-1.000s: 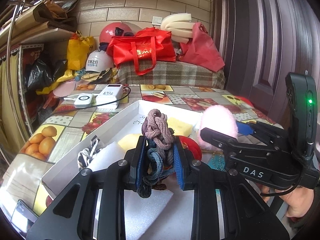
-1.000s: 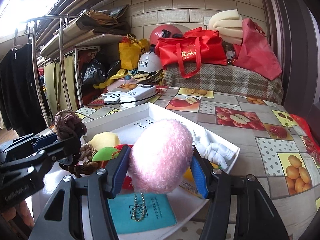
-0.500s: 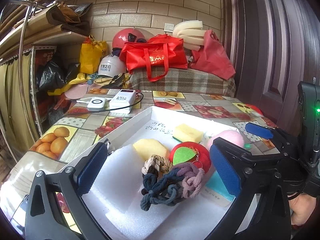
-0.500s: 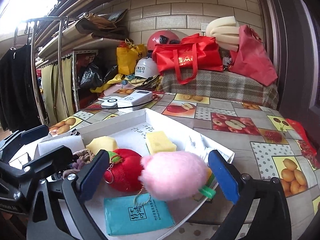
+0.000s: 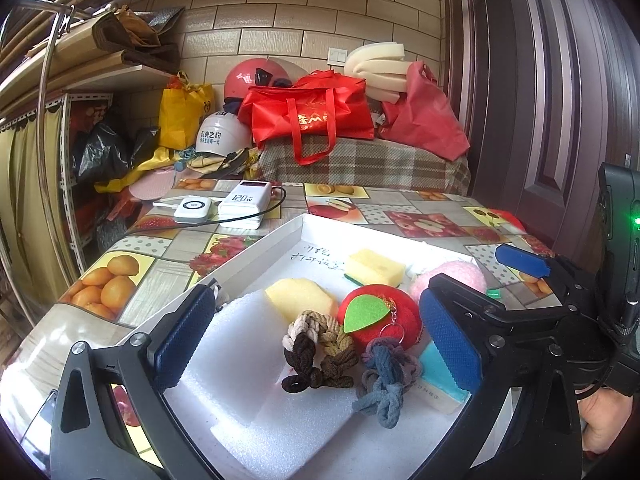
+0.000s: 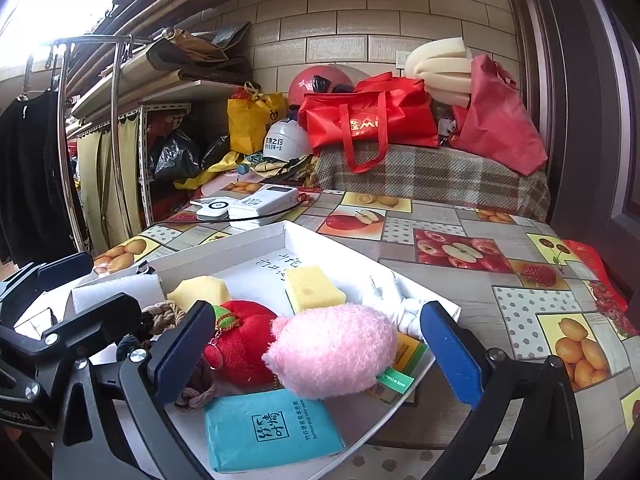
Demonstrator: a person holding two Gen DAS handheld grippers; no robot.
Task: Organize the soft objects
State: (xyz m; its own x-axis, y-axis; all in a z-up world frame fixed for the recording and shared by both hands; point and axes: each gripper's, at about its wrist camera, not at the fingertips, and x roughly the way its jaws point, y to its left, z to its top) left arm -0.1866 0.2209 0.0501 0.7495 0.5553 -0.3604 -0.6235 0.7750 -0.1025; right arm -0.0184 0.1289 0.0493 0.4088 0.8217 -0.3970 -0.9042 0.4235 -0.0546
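A white tray [image 5: 256,244] on the fruit-print table holds the soft things. Two braided rope knots, one brown [image 5: 320,352] and one blue-grey [image 5: 384,384], lie on a white foam sheet [image 5: 248,360] between the wide-open pads of my left gripper [image 5: 316,316], touching neither pad. A red plush apple [image 5: 384,320] sits just behind them. In the right wrist view the pink plush [image 6: 336,352] rests on the tray between the fingers of my right gripper [image 6: 316,320]. Its jaws are opening and its pads are clear of the plush.
Also in the tray are a yellow sponge [image 6: 312,288], a yellow foam piece [image 5: 298,300] and a teal tissue pack [image 6: 272,428]. White power banks [image 5: 244,204] with a cable lie behind it. Bags and helmets crowd the back, with a door [image 5: 560,120] at the right.
Both grippers went from shut to wide open. The rope knots dropped out of the left gripper onto the foam sheet, and the pink plush settled from the right gripper onto the tray.
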